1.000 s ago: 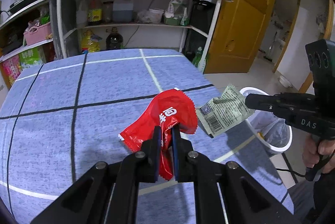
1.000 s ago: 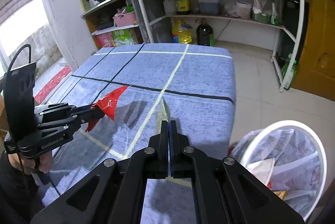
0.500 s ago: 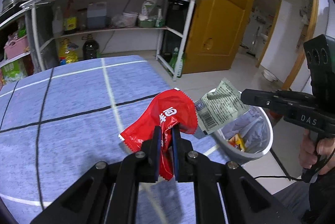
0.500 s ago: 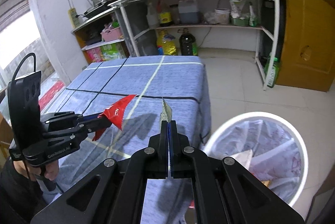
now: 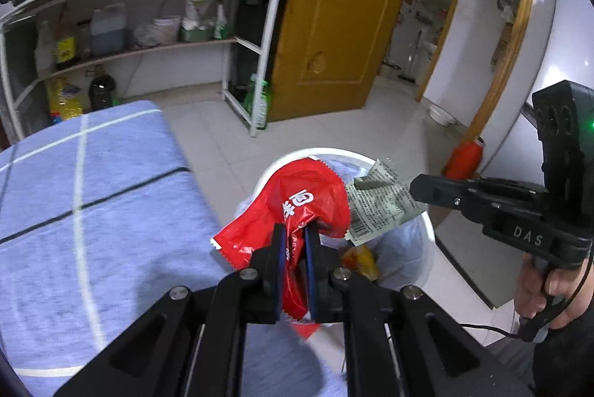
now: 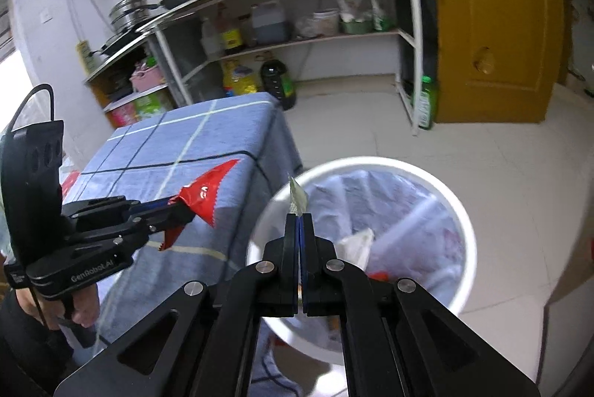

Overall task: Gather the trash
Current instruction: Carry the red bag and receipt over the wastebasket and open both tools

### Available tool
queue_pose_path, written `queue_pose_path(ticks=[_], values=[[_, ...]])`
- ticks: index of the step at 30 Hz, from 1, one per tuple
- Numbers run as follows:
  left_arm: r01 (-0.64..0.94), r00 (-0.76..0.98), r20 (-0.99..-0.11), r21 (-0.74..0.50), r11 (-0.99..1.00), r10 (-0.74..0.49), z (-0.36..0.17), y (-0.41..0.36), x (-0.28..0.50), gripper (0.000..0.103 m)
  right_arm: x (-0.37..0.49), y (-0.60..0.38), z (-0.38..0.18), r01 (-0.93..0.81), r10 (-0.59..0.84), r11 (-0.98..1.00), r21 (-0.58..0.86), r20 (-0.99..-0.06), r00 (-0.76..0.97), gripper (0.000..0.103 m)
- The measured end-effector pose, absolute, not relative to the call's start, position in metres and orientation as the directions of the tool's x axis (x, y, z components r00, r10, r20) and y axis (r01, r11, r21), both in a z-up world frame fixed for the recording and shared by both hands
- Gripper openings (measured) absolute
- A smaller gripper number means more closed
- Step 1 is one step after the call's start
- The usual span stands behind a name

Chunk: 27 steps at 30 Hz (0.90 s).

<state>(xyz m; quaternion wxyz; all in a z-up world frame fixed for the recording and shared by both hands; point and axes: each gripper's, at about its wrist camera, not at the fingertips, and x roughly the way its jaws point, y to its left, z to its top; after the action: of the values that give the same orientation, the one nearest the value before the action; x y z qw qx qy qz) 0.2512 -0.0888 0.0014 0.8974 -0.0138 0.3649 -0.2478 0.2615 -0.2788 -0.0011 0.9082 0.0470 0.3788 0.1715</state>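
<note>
My left gripper (image 5: 295, 237) is shut on a red snack wrapper (image 5: 293, 200) and holds it over the near rim of a white trash bin (image 5: 423, 222) lined with a clear bag. The red wrapper also shows in the right wrist view (image 6: 204, 194), at the table's edge. My right gripper (image 6: 299, 222) is shut on a grey-green printed wrapper (image 6: 297, 196), seen edge-on above the bin (image 6: 460, 215). In the left wrist view that wrapper (image 5: 382, 200) hangs over the bin from the right gripper (image 5: 417, 187). Trash lies in the bin.
A table with a blue checked cloth (image 5: 92, 196) stands left of the bin. A shelf rack (image 6: 297, 37) with bottles and pans stands behind it. A yellow wooden door (image 6: 493, 26) is at the right. Tiled floor (image 6: 519, 156) surrounds the bin.
Both grippers have swung right, off the table and over the trash bin, each still holding its wrapper.
</note>
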Motion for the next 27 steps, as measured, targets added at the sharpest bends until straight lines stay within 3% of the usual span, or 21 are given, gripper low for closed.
queue_pose_path(ticks=[12, 15, 19, 25, 27], values=[[0.456, 0.538, -0.712, -0.204, 0.866, -0.451, -0.028, -0.143, 0.270, 0.011, 0.270, -0.327, -0.038, -0.170, 0.300, 0.954, 0.249, -0.735, 0.608, 0.001], [0.456, 0.535, -0.715, -0.203, 0.866, -0.450, -0.031, -0.146, 0.271, 0.014, 0.270, -0.332, -0.042, -0.145, 0.278, 0.960, 0.240, -0.746, 0.605, 0.001], [0.462, 0.542, -0.709, -0.197, 0.865, -0.451, -0.031, -0.147, 0.268, 0.026, 0.267, -0.333, -0.039, -0.142, 0.265, 0.964, 0.226, -0.741, 0.618, 0.001], [0.445, 0.571, -0.687, -0.201, 0.873, -0.450, -0.021, -0.139, 0.261, 0.030, 0.258, -0.326, -0.032, -0.143, 0.227, 0.974, 0.177, -0.734, 0.639, 0.010], [0.442, 0.584, -0.673, -0.204, 0.873, -0.453, -0.016, -0.134, 0.256, 0.035, 0.252, -0.323, -0.028, -0.148, 0.216, 0.976, 0.158, -0.727, 0.651, 0.021]])
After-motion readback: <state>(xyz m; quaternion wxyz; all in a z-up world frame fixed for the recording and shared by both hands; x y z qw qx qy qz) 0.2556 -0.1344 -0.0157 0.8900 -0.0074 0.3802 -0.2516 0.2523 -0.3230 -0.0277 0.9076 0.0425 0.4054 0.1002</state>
